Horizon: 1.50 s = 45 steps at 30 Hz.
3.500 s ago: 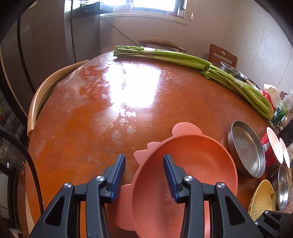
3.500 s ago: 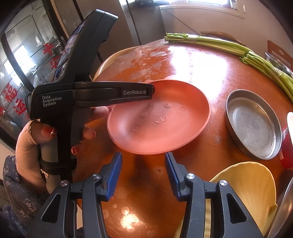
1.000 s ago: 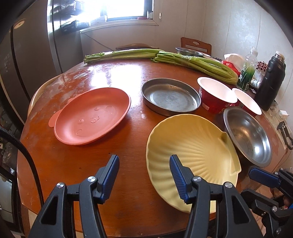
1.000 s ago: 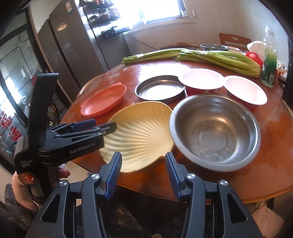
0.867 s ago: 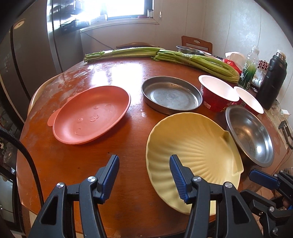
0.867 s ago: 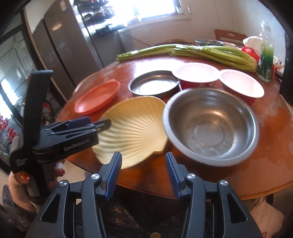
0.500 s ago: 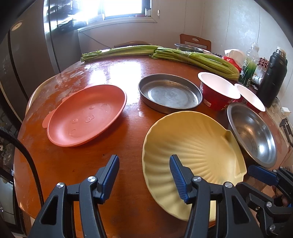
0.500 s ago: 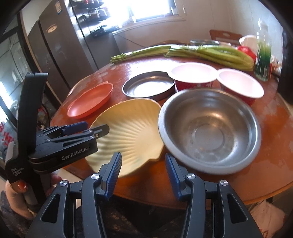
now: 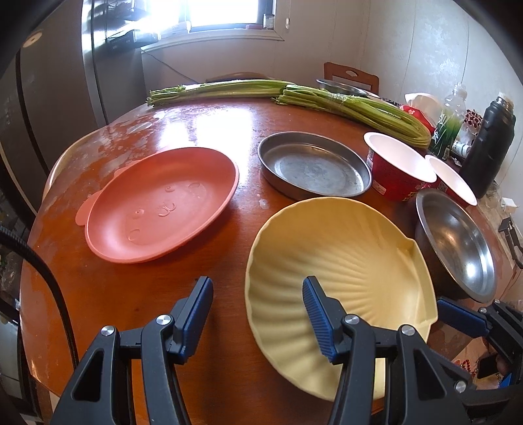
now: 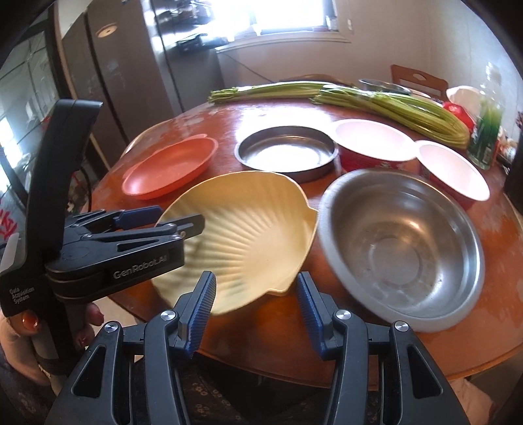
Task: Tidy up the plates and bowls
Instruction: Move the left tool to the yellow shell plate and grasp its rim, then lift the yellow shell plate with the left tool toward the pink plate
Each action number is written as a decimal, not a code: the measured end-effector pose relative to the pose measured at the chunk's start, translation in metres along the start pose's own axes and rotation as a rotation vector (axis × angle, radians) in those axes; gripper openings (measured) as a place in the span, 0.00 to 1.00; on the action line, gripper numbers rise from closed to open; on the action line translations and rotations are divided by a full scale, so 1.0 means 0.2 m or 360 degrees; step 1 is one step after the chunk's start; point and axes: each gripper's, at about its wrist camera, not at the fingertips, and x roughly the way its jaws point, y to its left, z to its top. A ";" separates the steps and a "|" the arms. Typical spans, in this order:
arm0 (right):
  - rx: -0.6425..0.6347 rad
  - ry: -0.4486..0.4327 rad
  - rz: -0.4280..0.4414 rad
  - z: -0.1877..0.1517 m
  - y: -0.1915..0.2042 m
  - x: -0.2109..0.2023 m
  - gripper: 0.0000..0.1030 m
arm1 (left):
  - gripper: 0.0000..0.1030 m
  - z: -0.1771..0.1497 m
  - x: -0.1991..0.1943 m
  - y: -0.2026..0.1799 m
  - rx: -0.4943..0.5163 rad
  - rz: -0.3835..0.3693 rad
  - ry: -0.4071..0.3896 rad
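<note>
Since a moment ago the yellow shell plate (image 9: 340,261) has drawn closer, low and centre in frame, while left gripper (image 9: 258,314) and right gripper (image 10: 255,304) gape wide, holding nothing.

A round, glossy brown tabletop (image 9: 137,291) stretches ahead of the jaws, with pale smears and window glare on its far side. Along its far edge lie two long bundles of green stalks (image 9: 353,106), end to end. Far ahead and to the right stand a black bottle (image 9: 488,147) and a clear plastic bottle (image 10: 487,130). Beyond the tabletop are a wooden chair back (image 9: 351,77), a bright window (image 9: 225,14) and, to the left, a tall dark fridge (image 9: 49,108).
</note>
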 end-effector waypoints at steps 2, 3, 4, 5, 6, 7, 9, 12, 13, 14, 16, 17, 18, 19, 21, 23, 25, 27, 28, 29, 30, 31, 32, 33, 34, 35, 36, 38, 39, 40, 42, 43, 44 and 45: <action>-0.0035 0.0001 0.0013 0.00 0.03 0.01 0.51 | 0.55 0.00 -0.01 0.02 -0.0015 -0.0005 -0.0006; -0.0051 0.0005 0.0023 0.00 0.05 0.01 0.51 | 0.55 0.00 -0.01 0.03 -0.0022 -0.0003 -0.0010; -0.0065 0.0003 0.0030 0.01 0.06 0.02 0.51 | 0.55 0.00 -0.01 0.05 -0.0032 0.0003 -0.0011; -0.0079 -0.0004 0.0042 0.01 0.08 0.02 0.51 | 0.55 -0.01 -0.01 0.06 -0.0041 0.0010 -0.0009; -0.0090 0.0001 0.0065 0.01 0.09 0.03 0.51 | 0.55 0.00 -0.01 0.07 -0.0045 0.0015 -0.0008; -0.0094 0.0009 0.0087 0.02 0.10 0.03 0.51 | 0.55 -0.01 -0.01 0.08 -0.0054 0.0026 -0.0005; -0.0106 0.0016 0.0130 0.02 0.12 0.04 0.51 | 0.55 -0.01 -0.01 0.10 -0.0067 0.0036 -0.0002; -0.0146 0.0033 0.0165 0.02 0.16 0.06 0.51 | 0.55 -0.02 -0.01 0.13 -0.0082 0.0037 -0.0003; -0.0159 0.0042 0.0175 0.02 0.18 0.07 0.52 | 0.55 -0.02 0.00 0.14 -0.0088 0.0036 0.0000; -0.0163 0.0047 0.0181 0.02 0.18 0.07 0.52 | 0.55 -0.02 0.00 0.14 -0.0092 0.0037 0.0003; -0.0161 0.0046 0.0183 0.01 0.18 0.07 0.52 | 0.55 -0.02 0.01 0.15 -0.0101 0.0038 0.0009; -0.0142 0.0042 0.0165 0.01 0.17 0.07 0.52 | 0.55 -0.02 0.01 0.16 -0.0103 0.0046 0.0000; -0.0113 0.0034 0.0135 0.01 0.15 0.07 0.52 | 0.55 -0.02 0.01 0.16 -0.0104 0.0052 -0.0001; -0.0091 0.0023 0.0111 0.02 0.13 0.07 0.52 | 0.55 -0.03 0.01 0.17 -0.0108 0.0053 -0.0003; -0.0030 -0.0002 0.0067 0.03 0.09 0.06 0.52 | 0.55 -0.03 0.01 0.18 -0.0112 0.0050 -0.0007; 0.0017 -0.0018 0.0045 0.06 0.06 0.07 0.52 | 0.55 -0.03 0.01 0.18 -0.0114 0.0049 -0.0013; 0.0064 -0.0001 0.0026 0.08 0.04 0.10 0.55 | 0.55 -0.03 0.01 0.19 -0.0114 0.0047 -0.0019; 0.0092 0.0016 0.0016 0.10 0.03 0.13 0.55 | 0.55 -0.03 0.01 0.19 -0.0117 0.0040 -0.0024; 0.0086 0.0017 0.0009 0.10 0.04 0.14 0.55 | 0.55 -0.03 0.01 0.19 -0.0115 0.0033 -0.0027; 0.0081 0.0017 0.0007 0.11 0.04 0.15 0.55 | 0.55 -0.03 0.01 0.20 -0.0117 0.0027 -0.0030; 0.0078 0.0023 0.0009 0.12 0.05 0.16 0.55 | 0.55 -0.03 0.00 0.20 -0.0119 0.0021 -0.0032; 0.0073 0.0027 0.0006 0.12 0.06 0.17 0.56 | 0.55 -0.03 0.00 0.21 -0.0119 0.0014 -0.0035; 0.0065 0.0017 0.0004 0.13 0.06 0.18 0.56 | 0.55 -0.03 0.00 0.21 -0.0119 0.0003 -0.0039; 0.0055 0.0010 0.0000 0.13 0.06 0.19 0.56 | 0.55 -0.03 0.00 0.21 -0.0125 -0.0007 -0.0043; 0.0045 0.0006 -0.0002 0.13 0.07 0.20 0.55 | 0.55 -0.03 0.00 0.22 -0.0129 -0.0025 -0.0050; 0.0038 -0.0002 0.0003 0.14 0.07 0.21 0.55 | 0.55 -0.03 0.00 0.22 -0.0128 -0.0032 -0.0053; 0.0032 -0.0008 0.0005 0.14 0.07 0.22 0.55 | 0.54 -0.03 0.00 0.22 -0.0128 -0.0041 -0.0057; 0.0017 -0.0004 -0.0006 0.14 0.08 0.24 0.55 | 0.51 -0.04 0.00 0.22 -0.0126 -0.0057 -0.0067; 0.0008 -0.0010 -0.0025 0.15 0.08 0.25 0.54 | 0.49 -0.04 0.00 0.22 -0.0129 -0.0056 -0.0069; 0.0000 -0.0005 -0.0039 0.15 0.09 0.26 0.54 | 0.48 -0.04 0.00 0.23 -0.0129 -0.0054 -0.0073; -0.0002 -0.0005 -0.0050 0.15 0.09 0.28 0.54 | 0.44 -0.04 0.00 0.23 -0.0127 -0.0032 -0.0076; -0.0003 -0.0007 -0.0056 0.15 0.09 0.30 0.54 | 0.42 -0.04 -0.01 0.22 -0.0124 -0.0025 -0.0078; -0.0011 -0.0022 -0.0068 0.15 0.09 0.30 0.53 | 0.42 -0.04 -0.01 0.22 -0.0121 -0.0023 -0.0079; -0.0015 -0.0021 -0.0071 0.15 0.10 0.30 0.53 | 0.41 -0.04 -0.01 0.22 -0.0122 -0.0023 -0.0079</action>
